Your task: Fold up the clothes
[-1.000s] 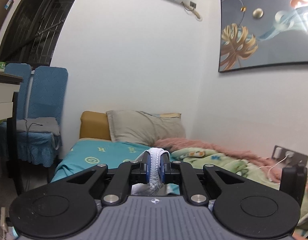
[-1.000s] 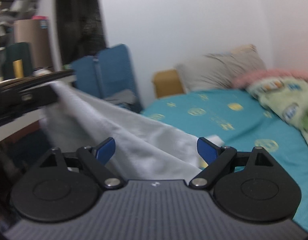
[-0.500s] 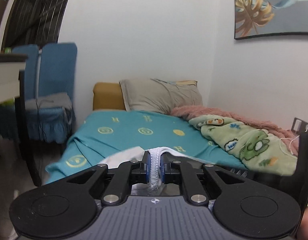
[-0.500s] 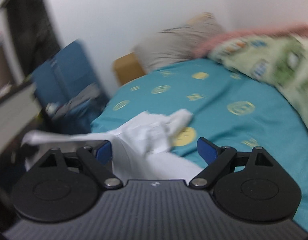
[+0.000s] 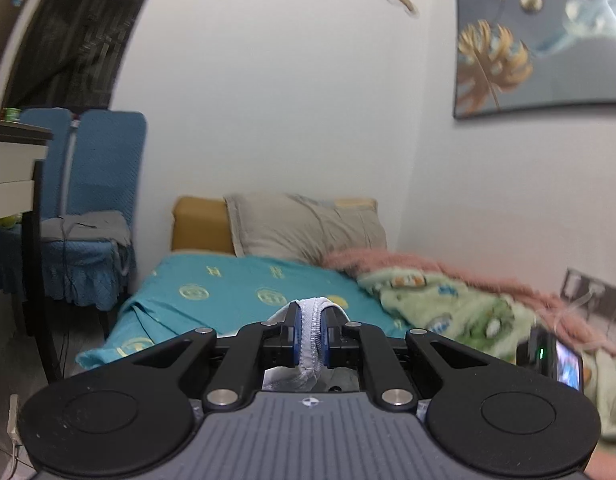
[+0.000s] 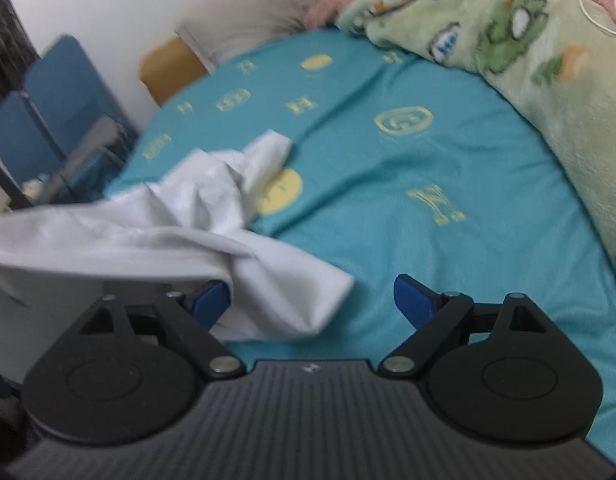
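White garment (image 6: 196,216) is trailing rumpled onto the bed's (image 6: 388,184) left edge, left hand-held gripper (image 5: 311,334) pinching its hem to lift it, right hand-held gripper (image 6: 312,304) gaping empty alongside.

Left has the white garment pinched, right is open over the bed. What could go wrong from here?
1. The left gripper holds only a thin hem of the white garment; it may slip out.
2. The garment lies bunched on the teal sheet, so the open right gripper may grab several layers or the sheet.

White garment (image 6: 212,216) crumpled on teal bedsheet, stitched hem (image 5: 311,332) pinched, one end lifted.
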